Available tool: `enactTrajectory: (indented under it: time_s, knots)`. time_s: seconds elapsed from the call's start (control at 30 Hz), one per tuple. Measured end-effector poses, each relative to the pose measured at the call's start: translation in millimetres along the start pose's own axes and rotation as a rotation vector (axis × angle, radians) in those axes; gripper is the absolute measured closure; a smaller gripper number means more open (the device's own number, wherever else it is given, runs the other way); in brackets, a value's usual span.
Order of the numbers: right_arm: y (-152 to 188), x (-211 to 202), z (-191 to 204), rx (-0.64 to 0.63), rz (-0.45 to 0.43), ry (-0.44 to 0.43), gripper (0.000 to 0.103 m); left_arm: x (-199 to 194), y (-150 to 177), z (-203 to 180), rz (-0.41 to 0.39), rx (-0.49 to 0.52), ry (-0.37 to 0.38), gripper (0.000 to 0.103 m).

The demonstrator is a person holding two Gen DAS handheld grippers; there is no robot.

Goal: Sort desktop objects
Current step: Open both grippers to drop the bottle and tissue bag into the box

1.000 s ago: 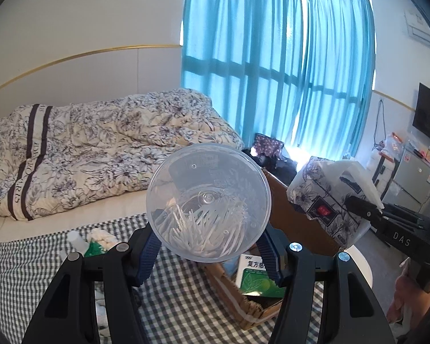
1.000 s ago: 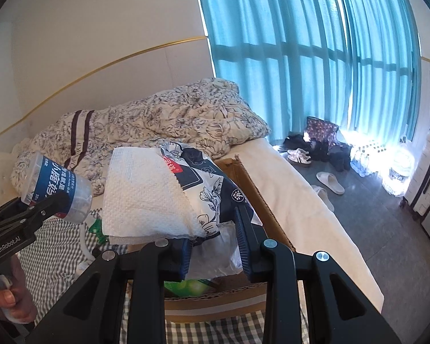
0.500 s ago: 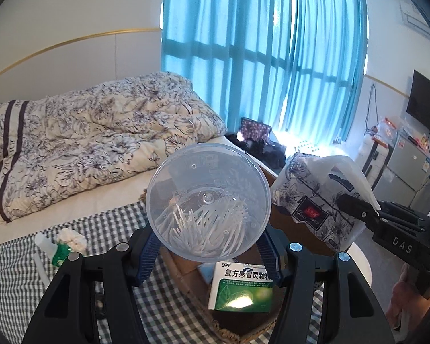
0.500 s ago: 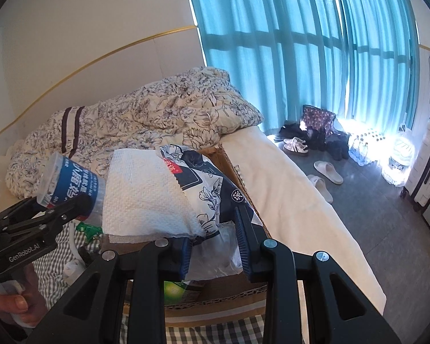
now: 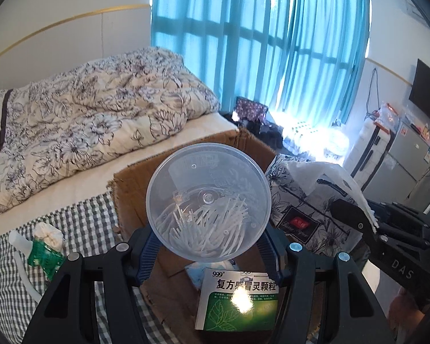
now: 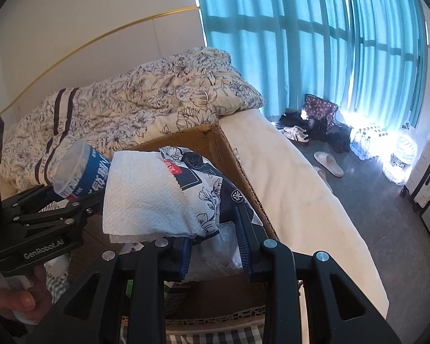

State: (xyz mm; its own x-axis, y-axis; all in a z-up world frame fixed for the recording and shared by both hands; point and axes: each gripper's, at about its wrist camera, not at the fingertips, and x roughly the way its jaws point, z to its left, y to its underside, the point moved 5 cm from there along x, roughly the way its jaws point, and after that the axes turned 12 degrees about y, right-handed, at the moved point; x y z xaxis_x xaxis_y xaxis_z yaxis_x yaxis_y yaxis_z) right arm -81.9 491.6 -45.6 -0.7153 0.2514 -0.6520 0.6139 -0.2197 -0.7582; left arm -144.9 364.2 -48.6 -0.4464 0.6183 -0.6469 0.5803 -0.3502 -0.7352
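Left wrist view shows the left gripper point(image 5: 208, 253) clenched on a clear round tub of cotton swabs point(image 5: 208, 203), its flat end facing the lens and the white swabs heaped in the lower half; the blue pads press on the tub from 8 and 4 o'clock. Tub and gripper hang above an open cardboard box point(image 5: 134, 183) that sits on a grey checked cloth point(image 5: 80, 223). Inside the box, at 6 o'clock from the tub, lies a green and white medicine box point(image 5: 238, 301) printed with 999. At 9 o'clock on the cloth stands a small green bottle point(image 5: 41, 253) with a white crumpled wad just beside it. At 3 o'clock the right gripper point(image 5: 355, 215) grasps a floral tissue pack point(image 5: 304, 200) with a white sheet sticking out of its top, held over the box's right side. Right wrist view has the right gripper point(image 6: 213, 248) gripping the clear plastic end of the tissue pack point(image 6: 209, 189), the white tissue point(image 6: 143, 197) drooping to 9 o'clock, all above the box point(image 6: 235, 166). At 9 o'clock there, the left gripper point(image 6: 57, 203) holds the swab tub point(image 6: 80, 172) by its blue-labelled side. A floral quilt point(image 6: 129, 106) lies on the bed behind
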Motion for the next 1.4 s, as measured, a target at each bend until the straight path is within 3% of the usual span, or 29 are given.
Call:
enactTrajectory:
  time_s: [0.3,0.37,0.4,0.43,0.63,1.13,1.4]
  knots:
    - [10,15,3,-0.006,0.031,0.004,0.072,24,10,4,0.076,-0.001,-0.021,0.040]
    - [9,16,2,-0.004,0.032,0.012,0.058,25,10,4,0.087,-0.013,-0.018,0.037]
    - [9,15,2,-0.002,0.028,0.016,0.039,25,10,5,0.093,-0.019,-0.016,0.036]
    - [9,13,2,0.001,0.017,0.011,0.033,24,9,6,0.091,-0.022,-0.018,0.036]
    - [-2,-9,0,0.022,-0.058,0.024,0.031,2,-3,2,0.026,-0.011,-0.020,0.021]
    - [-18,-73,8,0.049,-0.157,0.030,0.019,-75,-21,-5,-0.102,0.004,-0.032,0.007]
    - [-12,-97,22,0.060,-0.172,0.016,0.016,-117,-13,4,-0.155,0.002,-0.060,0.000]
